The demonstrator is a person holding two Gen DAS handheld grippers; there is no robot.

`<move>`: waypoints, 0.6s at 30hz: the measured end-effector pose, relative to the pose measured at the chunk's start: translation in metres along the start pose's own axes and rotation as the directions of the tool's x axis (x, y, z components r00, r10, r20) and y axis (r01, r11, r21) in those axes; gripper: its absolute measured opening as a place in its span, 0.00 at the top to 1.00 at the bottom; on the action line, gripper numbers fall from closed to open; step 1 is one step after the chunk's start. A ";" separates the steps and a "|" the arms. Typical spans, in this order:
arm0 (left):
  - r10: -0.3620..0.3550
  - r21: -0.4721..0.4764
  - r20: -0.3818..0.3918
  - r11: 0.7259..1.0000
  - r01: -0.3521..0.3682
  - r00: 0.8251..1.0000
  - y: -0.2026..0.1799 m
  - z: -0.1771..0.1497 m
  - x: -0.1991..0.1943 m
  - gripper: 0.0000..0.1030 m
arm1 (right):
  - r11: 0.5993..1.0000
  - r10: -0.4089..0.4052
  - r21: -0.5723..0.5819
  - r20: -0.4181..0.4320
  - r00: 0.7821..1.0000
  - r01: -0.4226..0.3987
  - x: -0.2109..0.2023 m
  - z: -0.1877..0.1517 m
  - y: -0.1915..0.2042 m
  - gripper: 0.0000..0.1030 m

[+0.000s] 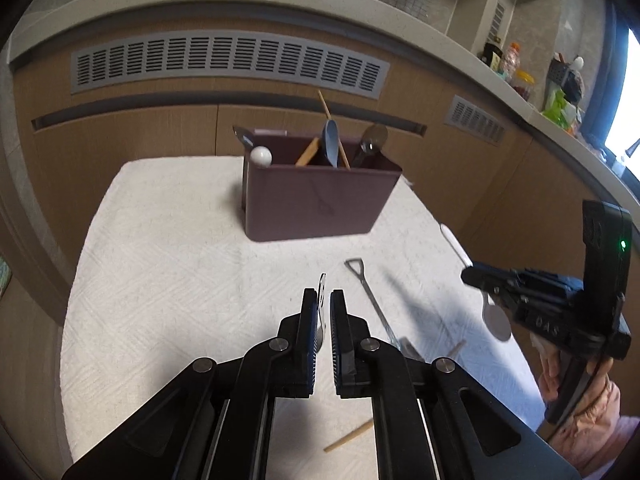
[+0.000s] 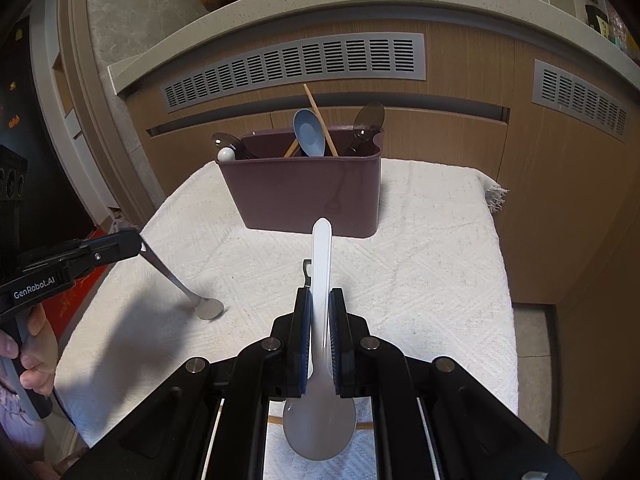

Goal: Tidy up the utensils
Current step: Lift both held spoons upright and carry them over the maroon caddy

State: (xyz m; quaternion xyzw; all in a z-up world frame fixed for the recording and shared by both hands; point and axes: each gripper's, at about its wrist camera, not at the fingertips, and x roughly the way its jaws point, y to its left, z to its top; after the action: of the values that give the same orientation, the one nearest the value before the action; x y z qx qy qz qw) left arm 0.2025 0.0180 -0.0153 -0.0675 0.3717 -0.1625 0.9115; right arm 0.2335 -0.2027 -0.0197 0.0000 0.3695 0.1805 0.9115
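Your right gripper is clamped on the white spoon mid-handle, bowl hanging below the jaws; it looks light, smooth plastic that may pivot, so keep the pinch firm. Your left gripper is closed on the thin metal spoon, apparently near its handle end, bowl resting on the white cloth; stiff and slick, it may swing. The maroon utensil holder stands ahead, while a metal fork and chopstick lie loose.
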 end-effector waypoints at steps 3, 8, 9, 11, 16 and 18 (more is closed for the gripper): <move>-0.013 0.014 -0.018 1.000 0.013 1.000 0.001 -0.007 -0.009 0.93 | 1.000 -0.002 0.009 -0.009 1.000 0.002 0.002 -0.002 -0.003 0.92; -0.020 0.094 -0.014 0.995 0.021 1.000 -0.009 -0.016 -0.036 0.81 | 1.000 -0.001 0.011 -0.024 1.000 0.002 0.003 -0.007 -0.006 0.92; -0.011 0.101 -0.016 0.995 0.012 1.000 -0.009 -0.017 -0.038 0.76 | 1.000 -0.004 0.011 -0.025 1.000 0.004 0.004 -0.007 -0.005 0.92; -0.014 0.114 -0.037 0.993 0.018 0.999 -0.010 -0.019 -0.036 0.61 | 1.000 -0.001 0.011 -0.032 0.999 0.001 0.006 -0.010 -0.005 0.92; 0.005 0.184 -0.192 0.982 0.031 0.981 -0.021 -0.033 0.006 0.56 | 1.000 0.005 0.014 -0.044 0.999 -0.005 0.009 -0.014 -0.003 0.92; 0.034 0.200 -0.246 0.980 0.017 0.969 -0.022 -0.038 0.028 0.56 | 1.000 0.008 0.010 -0.045 0.999 -0.007 0.009 -0.016 -0.002 0.92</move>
State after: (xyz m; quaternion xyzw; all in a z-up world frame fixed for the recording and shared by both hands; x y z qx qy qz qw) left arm 0.1890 -0.0121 -0.0554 0.0470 0.4650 -0.2022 0.8606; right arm 0.2292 -0.2036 -0.0373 0.0019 0.3911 0.1819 0.9022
